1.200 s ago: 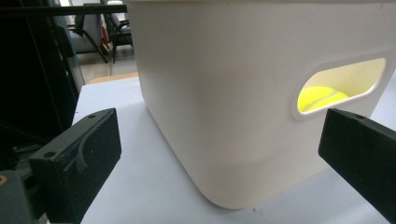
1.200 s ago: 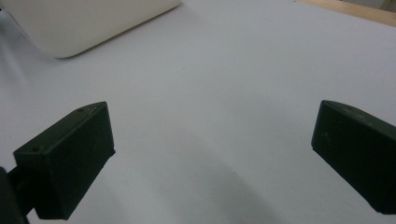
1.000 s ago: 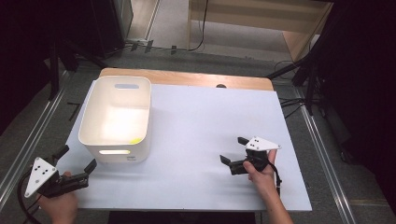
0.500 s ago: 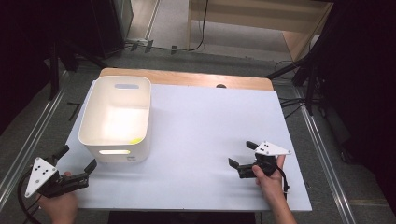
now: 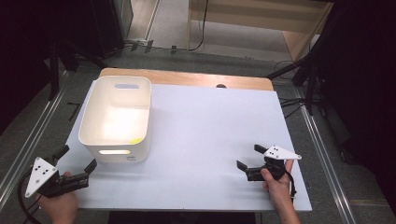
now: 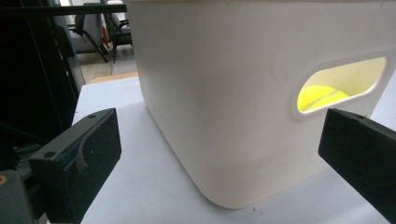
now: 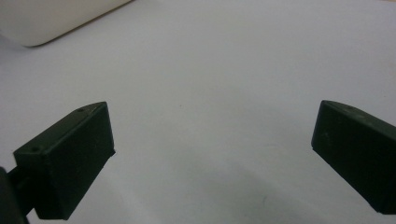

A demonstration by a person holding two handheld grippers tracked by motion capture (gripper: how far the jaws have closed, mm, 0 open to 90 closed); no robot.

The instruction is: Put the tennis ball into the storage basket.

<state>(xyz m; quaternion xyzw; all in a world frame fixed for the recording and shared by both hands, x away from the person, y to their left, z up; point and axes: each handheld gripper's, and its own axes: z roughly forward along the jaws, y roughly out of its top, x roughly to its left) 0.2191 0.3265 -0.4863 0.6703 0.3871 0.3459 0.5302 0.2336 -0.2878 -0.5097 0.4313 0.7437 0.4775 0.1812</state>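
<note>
A white plastic bin (image 5: 116, 119) stands on the left half of the white table (image 5: 205, 135). Something yellow (image 5: 136, 140) lies at its near right corner; through the bin's handle slot the left gripper view shows it as a yellow tennis ball (image 6: 322, 97). My left gripper (image 5: 74, 158) rests open at the table's near left corner, just short of the bin (image 6: 243, 93), with nothing between its jaws. My right gripper (image 5: 250, 156) lies open near the front right of the table, jaws pointing left, nothing held; bare tabletop (image 7: 210, 93) lies between its jaws.
A wooden strip (image 5: 187, 78) runs along the table's far edge. Dark stands and cables crowd the floor on both sides, and a wooden cabinet (image 5: 252, 23) stands beyond. The bin's corner (image 7: 46, 18) shows at the top left of the right gripper view.
My right gripper has drawn back toward the table's near right corner. The left gripper and the bin have stayed where they were.
</note>
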